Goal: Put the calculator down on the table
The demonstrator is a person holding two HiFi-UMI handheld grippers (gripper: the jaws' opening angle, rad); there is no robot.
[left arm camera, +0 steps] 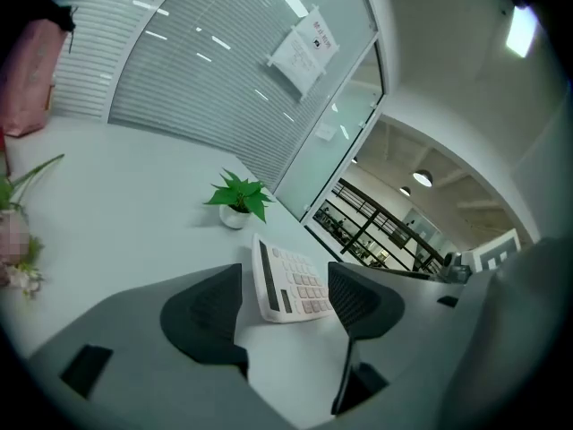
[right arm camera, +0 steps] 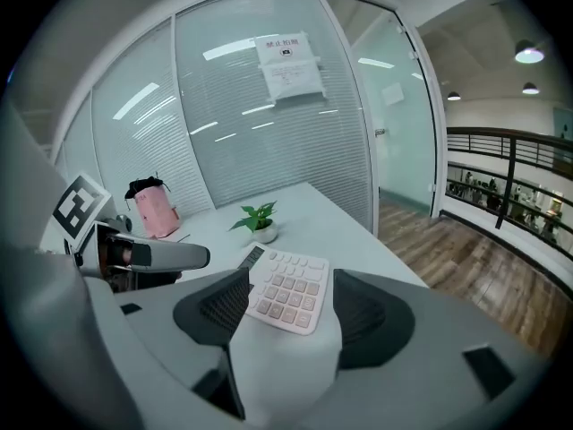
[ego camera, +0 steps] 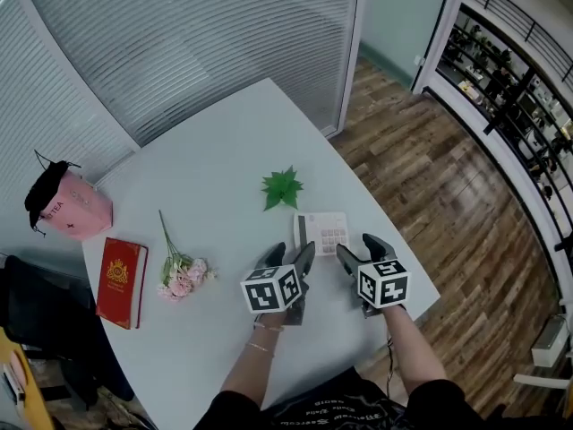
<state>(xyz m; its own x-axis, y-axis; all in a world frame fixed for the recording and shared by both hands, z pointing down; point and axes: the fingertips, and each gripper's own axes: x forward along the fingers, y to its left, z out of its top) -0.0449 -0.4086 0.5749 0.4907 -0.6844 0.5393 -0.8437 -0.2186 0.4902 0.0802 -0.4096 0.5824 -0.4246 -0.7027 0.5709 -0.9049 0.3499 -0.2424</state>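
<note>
We judge the placing step all but done. The calculator (ego camera: 322,233) lies flat on the white bench (ego camera: 215,168), keys up, close to the right edge and nearer the person than the small potted plant (ego camera: 282,188), which stands just beyond it.

The left gripper (left arm camera: 284,271) has its jaws wide apart. In the left gripper view the calculator shows in the gap ahead of them, resting on the bench, with neither pad touching it. The right gripper (right arm camera: 290,280) is likewise spread wide. The calculator sits beyond its tips, clear of both pads, so neither gripper holds anything. In the head view both grippers hover side by side at the calculator's near edge.

What remains, as we read it, is only to draw both grippers back toward the person and clear of the bench. The move calls for keeping the open jaws above the calculator's near edge, so that nothing nudges it toward the right edge.
</note>
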